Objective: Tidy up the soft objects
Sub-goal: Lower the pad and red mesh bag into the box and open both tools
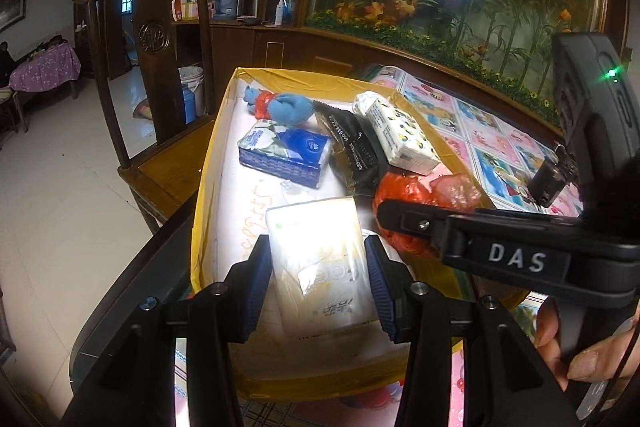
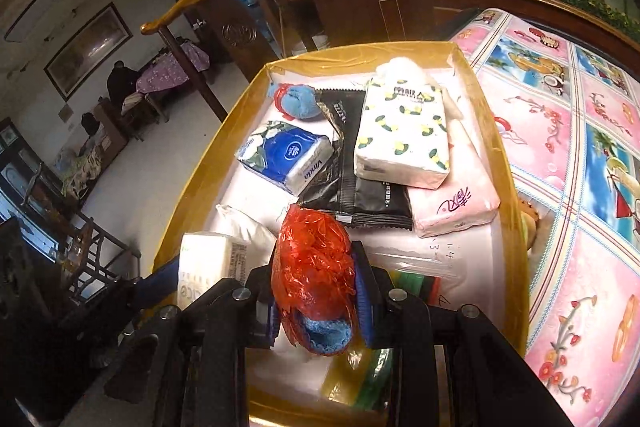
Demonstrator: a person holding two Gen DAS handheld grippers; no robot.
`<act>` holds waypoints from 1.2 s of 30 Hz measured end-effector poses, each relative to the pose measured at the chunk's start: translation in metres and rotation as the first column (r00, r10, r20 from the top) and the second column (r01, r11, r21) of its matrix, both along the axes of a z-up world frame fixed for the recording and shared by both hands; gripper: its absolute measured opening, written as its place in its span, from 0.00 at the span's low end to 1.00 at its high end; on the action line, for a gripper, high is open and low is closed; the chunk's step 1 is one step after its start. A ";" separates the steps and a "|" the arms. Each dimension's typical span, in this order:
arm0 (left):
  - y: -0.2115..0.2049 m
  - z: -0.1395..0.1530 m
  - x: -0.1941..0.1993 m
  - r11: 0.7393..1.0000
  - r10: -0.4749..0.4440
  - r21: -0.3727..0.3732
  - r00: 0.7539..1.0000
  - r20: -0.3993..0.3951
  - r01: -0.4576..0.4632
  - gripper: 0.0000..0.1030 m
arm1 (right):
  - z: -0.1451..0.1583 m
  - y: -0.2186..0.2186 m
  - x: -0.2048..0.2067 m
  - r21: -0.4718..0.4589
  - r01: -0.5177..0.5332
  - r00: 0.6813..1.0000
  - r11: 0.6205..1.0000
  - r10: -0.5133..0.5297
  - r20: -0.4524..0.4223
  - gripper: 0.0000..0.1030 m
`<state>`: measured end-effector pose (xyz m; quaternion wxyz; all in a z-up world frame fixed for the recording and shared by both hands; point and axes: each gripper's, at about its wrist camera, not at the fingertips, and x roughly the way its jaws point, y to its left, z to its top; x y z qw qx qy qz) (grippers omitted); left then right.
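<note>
White tissue pack (image 1: 320,267) clamped between blue pads of left gripper (image 1: 318,291), long axis running away from camera, far end toward middle of yellow-rimmed box (image 1: 208,163). Held low over box's near end. Red plastic bag (image 2: 314,267) with blue cloth inside, bunched upright, pinched in right gripper (image 2: 316,291), just right of white pack. Beyond: blue Vinda tissue pack (image 2: 286,157), black sachet (image 2: 356,195), lemon-print tissue pack (image 2: 402,135) lying on pink tissue pack (image 2: 456,199), blue plush toy (image 2: 298,101) at far corner. Box on pink patterned tablecloth (image 2: 568,187).
</note>
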<state>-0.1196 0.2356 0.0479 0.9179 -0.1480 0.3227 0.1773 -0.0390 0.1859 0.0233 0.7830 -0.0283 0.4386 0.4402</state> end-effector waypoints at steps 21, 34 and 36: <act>-0.003 -0.001 0.004 1.000 0.010 0.024 1.000 -0.026 -0.010 0.44 | -0.017 0.006 0.000 0.022 -0.015 1.000 1.000 0.015 0.003 0.33; 0.001 -0.002 -0.001 0.999 0.030 0.046 0.999 -0.034 -0.028 0.45 | -0.015 0.002 -0.001 0.042 -0.023 1.000 0.999 0.024 -0.009 0.41; 0.002 -0.003 -0.001 0.998 0.033 0.052 0.999 -0.039 -0.031 0.46 | -0.014 0.001 -0.003 0.054 -0.031 0.999 0.998 0.031 -0.008 0.48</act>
